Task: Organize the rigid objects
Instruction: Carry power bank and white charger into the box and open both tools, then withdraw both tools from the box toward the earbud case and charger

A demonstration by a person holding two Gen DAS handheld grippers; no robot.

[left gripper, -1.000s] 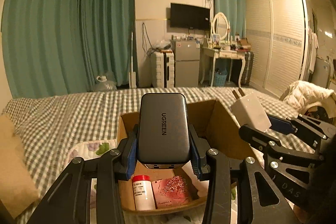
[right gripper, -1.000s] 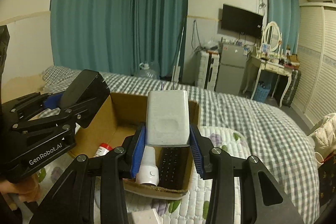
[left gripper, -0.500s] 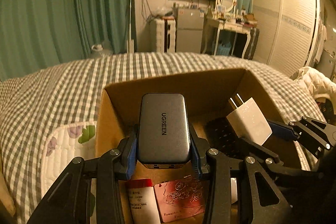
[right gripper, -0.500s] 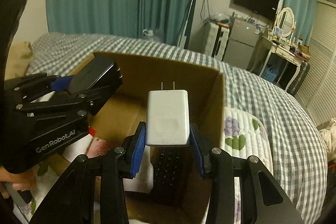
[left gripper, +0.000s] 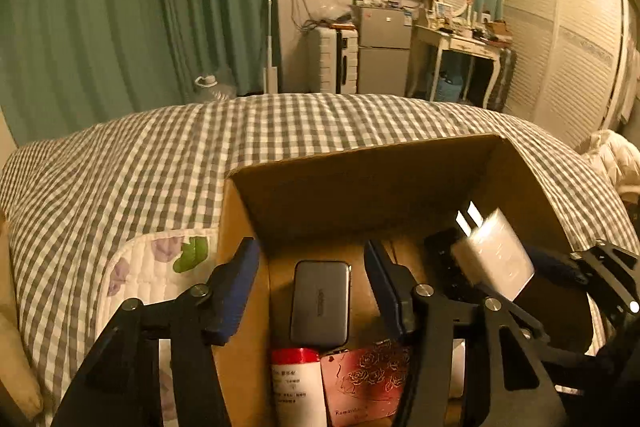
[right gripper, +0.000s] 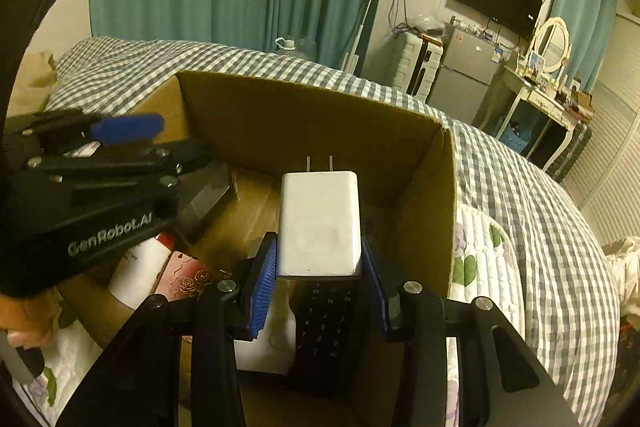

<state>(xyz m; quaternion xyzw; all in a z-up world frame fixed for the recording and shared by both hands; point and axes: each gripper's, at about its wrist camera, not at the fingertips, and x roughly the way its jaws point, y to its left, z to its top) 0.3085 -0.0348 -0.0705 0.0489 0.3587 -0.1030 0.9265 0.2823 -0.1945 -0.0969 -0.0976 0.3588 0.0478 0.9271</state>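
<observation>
Step in hand: both held items were being placed into the cardboard box [left gripper: 360, 187]; one appeared delivered, one not yet.
Left gripper [left gripper: 312, 279]: jaws were spread wide, holding nothing, low in the centre of the left wrist frame.
Grey charger [left gripper: 320, 307]: lay flat on the box floor between the spread fingers, just above the red-capped bottle [left gripper: 296, 383] and rose-patterned card [left gripper: 368, 383] at the bottom edge.
Right gripper [right gripper: 320, 267]: pinched the white plug adapter [right gripper: 319, 223], prongs pointing away, in the frame's centre.
Adapter's place: hung inside the box over a black remote [right gripper: 324, 323].
Next move, as judged: lower the adapter to a free spot beside the remote, then part the jaws.
Left side, as judged: lift straight out without brushing the charger.
</observation>
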